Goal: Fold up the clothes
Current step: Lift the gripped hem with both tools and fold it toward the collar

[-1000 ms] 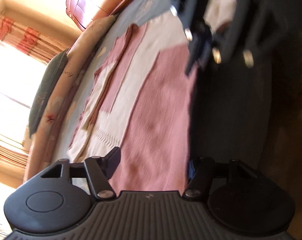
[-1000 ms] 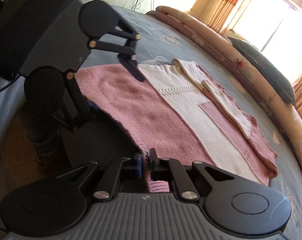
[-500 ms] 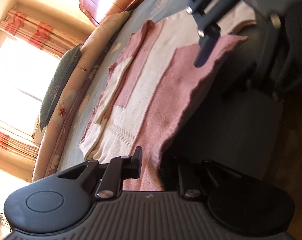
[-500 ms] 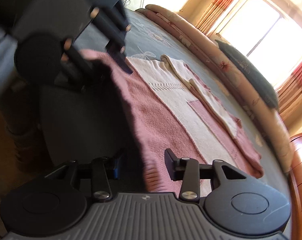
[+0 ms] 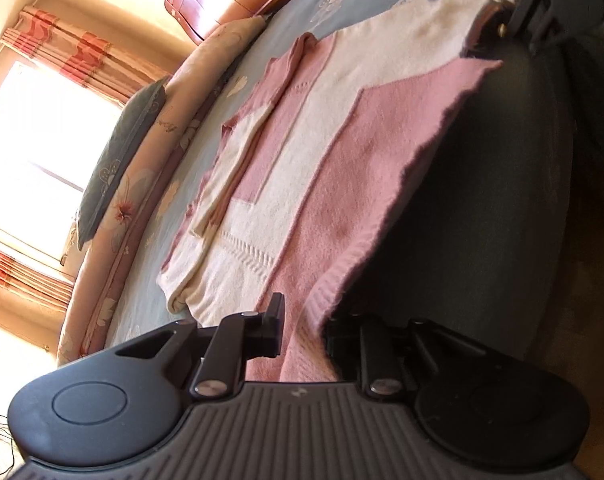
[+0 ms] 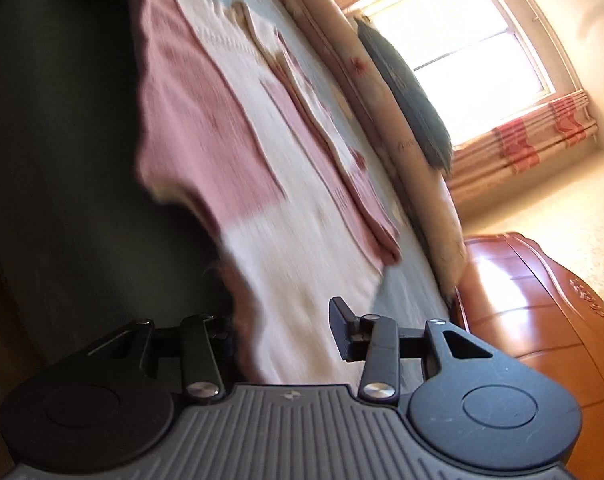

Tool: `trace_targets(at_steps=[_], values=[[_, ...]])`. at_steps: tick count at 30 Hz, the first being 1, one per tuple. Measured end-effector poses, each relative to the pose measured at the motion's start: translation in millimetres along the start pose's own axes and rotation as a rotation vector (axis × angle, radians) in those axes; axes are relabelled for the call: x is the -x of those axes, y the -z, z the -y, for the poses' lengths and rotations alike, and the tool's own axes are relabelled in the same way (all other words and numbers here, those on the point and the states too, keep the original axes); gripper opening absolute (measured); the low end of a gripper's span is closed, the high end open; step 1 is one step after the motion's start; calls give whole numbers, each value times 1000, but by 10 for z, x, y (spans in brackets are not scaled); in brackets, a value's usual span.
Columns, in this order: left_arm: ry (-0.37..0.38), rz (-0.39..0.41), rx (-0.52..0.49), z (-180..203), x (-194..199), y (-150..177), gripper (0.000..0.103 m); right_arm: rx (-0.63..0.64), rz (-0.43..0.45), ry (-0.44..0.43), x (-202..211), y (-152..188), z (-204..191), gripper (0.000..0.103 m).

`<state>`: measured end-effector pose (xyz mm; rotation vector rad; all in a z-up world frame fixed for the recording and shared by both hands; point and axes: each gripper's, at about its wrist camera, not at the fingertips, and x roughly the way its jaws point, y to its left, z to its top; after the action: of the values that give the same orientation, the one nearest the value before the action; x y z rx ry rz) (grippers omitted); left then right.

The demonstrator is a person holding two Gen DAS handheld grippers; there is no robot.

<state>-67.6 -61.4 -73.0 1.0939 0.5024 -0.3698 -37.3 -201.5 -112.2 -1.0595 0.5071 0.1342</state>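
A pink and cream knitted sweater (image 5: 342, 160) lies spread on the bed, its sleeves folded in along the far side. Its near pink edge is lifted off the bed, with dark shadow beneath. My left gripper (image 5: 302, 332) is shut on the ribbed pink hem, and the right finger is hidden behind the cloth. In the right wrist view the sweater (image 6: 206, 120) is blurred. My right gripper (image 6: 280, 332) stands open with the cream and pink edge running between its fingers, close to the left one. The left wrist view shows that right gripper (image 5: 470, 6) at the sweater's far corner.
The bed has a blue-grey patterned sheet (image 5: 342, 0). A long floral bolster (image 5: 142, 200) and a grey pillow (image 5: 118, 160) run along its far side under a bright window (image 6: 482, 40). Reddish wooden furniture (image 6: 542, 300) stands at the bed's end. The bed's dark side (image 5: 482, 200) drops to the floor.
My left gripper went from wide open to shut on the pink hem. My right gripper, shut on the hem a second ago, opened. The near edge rose off the bed.
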Motion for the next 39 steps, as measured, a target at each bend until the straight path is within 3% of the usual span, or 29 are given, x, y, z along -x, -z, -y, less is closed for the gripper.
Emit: trace_targets(at_steps=[4, 7, 8, 16, 23, 31, 39], values=[[2, -37, -40, 59, -51, 67, 20, -30, 0, -45, 12, 87, 105, 39], [1, -49, -53, 77, -42, 97, 12, -46, 1, -116, 9, 68, 147, 11], [-2, -50, -58, 80, -35, 101, 8, -46, 5, -123, 5, 59, 156, 9], [-31, -41, -110, -26, -8, 83, 7, -39, 40, -127, 40, -6, 376, 7], [-46, -27, -96, -279, -74, -22, 7, -53, 78, -123, 14, -121, 635, 7], [-74, -8, -81, -575, -202, -134, 7, -60, 104, -108, -209, -291, 908, 7], [-112, -12, -53, -957, -586, -300, 7, -66, 114, -80, -611, -516, 1212, 7]])
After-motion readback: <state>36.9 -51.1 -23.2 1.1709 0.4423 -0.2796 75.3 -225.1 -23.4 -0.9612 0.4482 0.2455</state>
